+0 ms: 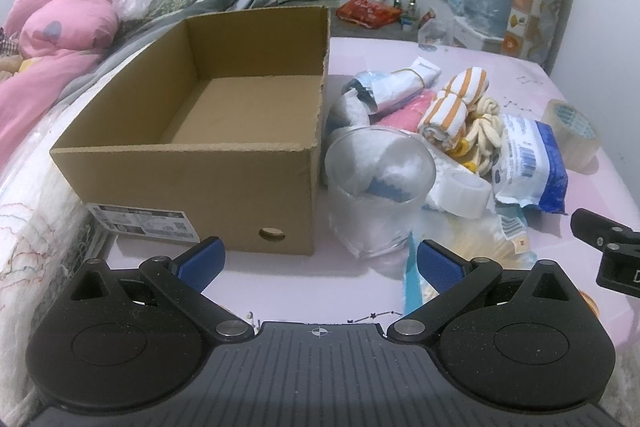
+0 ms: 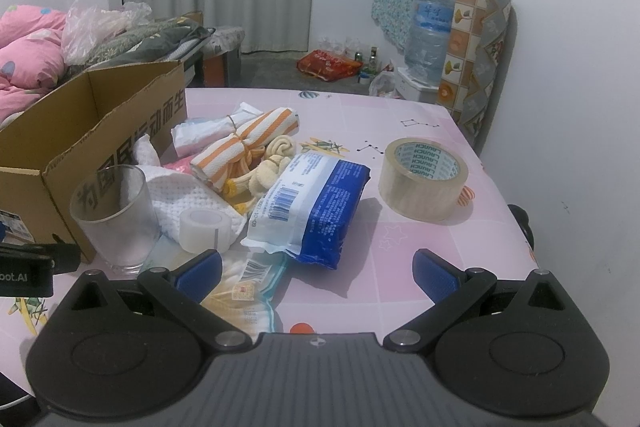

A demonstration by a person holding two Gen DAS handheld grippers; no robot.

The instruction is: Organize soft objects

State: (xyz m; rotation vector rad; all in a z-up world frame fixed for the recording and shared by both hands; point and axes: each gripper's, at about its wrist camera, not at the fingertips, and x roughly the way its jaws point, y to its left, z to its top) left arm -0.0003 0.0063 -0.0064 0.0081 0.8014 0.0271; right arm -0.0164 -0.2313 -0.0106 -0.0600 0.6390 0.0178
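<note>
Far left: empty box [image 1: 200,115], open top, ready for the soft things. Left gripper [image 1: 318,263] hovering low before it, jaws spread wide, holding nothing. Just right of the box: glass [image 1: 378,187], upright, touching the white cloth [image 2: 188,195] behind it. Risk here: a reach for the cloth could clip the glass and tip it, perhaps off the table [image 2: 400,251] edge. Small tape roll [image 2: 205,229] sitting on that cloth; a pull would likely drag it along or send it rolling.

Middle: striped towels [image 2: 244,143], rolled and banded, lying over yellow-cream socks [image 2: 264,171] and a pink piece [image 1: 404,109]. Lifting one bundle may snag a neighbour. Blue-and-white pack [image 2: 316,203] leaning against the pile, slippery film, apt to slide from the pads. Flat plastic bag [image 2: 244,291] beneath, near the right gripper [image 2: 316,273], also wide open and empty.

Right: big tape roll [image 2: 423,177], well apart, hard, not for the box; mistaking it for soft goods would spoil the sort.
</note>
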